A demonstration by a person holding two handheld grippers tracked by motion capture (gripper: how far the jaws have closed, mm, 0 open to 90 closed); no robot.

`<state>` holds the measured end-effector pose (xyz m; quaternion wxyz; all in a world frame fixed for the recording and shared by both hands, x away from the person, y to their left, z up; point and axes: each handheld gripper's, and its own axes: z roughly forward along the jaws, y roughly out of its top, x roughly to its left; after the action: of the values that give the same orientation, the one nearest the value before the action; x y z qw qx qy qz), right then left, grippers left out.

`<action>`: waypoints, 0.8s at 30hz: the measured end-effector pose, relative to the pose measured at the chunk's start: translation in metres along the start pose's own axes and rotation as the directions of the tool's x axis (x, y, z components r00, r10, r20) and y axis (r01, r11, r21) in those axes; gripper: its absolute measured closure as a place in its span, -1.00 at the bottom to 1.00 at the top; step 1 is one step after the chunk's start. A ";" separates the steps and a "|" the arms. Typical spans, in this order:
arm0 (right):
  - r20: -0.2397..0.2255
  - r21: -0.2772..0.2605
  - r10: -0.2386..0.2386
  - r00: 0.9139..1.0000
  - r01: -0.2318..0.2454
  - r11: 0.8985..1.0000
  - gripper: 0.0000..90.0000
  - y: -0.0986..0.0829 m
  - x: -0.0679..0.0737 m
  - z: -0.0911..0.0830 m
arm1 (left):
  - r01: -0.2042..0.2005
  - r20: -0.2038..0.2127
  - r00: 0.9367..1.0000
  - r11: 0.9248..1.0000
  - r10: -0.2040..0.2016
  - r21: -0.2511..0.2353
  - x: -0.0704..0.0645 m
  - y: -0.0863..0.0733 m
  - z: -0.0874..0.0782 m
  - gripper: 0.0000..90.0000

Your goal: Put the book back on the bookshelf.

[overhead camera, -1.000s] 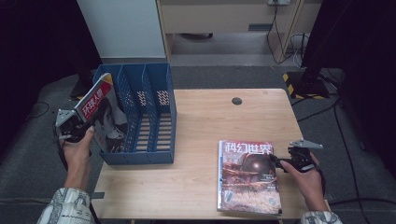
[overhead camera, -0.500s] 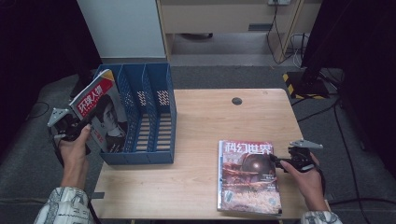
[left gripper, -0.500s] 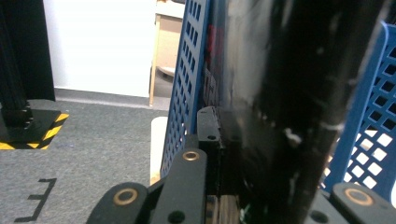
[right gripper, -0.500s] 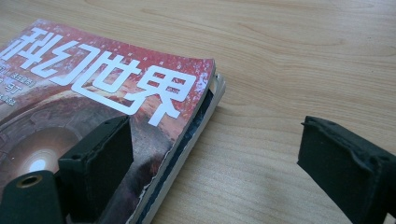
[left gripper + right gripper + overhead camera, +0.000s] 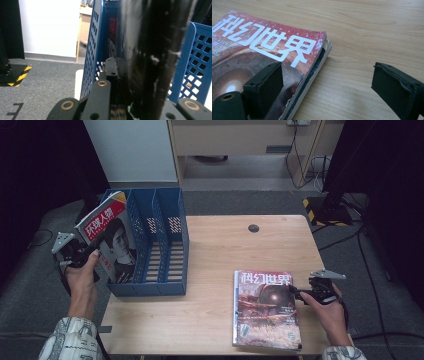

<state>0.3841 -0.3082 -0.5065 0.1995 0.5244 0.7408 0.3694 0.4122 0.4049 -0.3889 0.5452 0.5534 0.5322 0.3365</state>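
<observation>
The left gripper [image 5: 89,256] is clamping the portrait magazine [image 5: 111,240] by its lower left edge, holding it tilted over the leftmost slot of the blue file rack [image 5: 165,240], its bottom corner dipping inside the slot while the red title band is leaning out past the rack's left wall. In the left gripper view the jaws are pinching the dark cover, with a perforated blue divider [image 5: 91,50] close on one side and another blue wall [image 5: 192,65] on the other. The two slots to the right are standing open. Across the wooden table [image 5: 220,245], the right gripper [image 5: 295,292] is hovering with jaws spread wide, straddling the right edge of the red magazine [image 5: 265,307] lying flat near the front right corner, bare tabletop lying just beyond that edge.
</observation>
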 end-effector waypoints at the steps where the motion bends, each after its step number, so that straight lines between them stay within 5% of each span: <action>1: 0.000 0.000 -0.002 1.000 0.002 1.000 -0.77 0.000 0.000 0.000 | 0.001 0.001 1.000 1.000 -0.001 -0.001 0.000 0.000 0.000 0.92; 24: -0.001 0.004 -0.002 1.000 0.002 1.000 -0.77 0.000 0.000 0.000 | -0.021 -0.015 1.000 0.999 0.020 -0.038 -0.003 -0.006 0.005 0.91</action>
<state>0.3843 -0.3083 -0.5069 0.1985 0.5239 0.7421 0.3680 0.4147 0.4000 -0.3945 0.5483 0.5460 0.5239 0.3560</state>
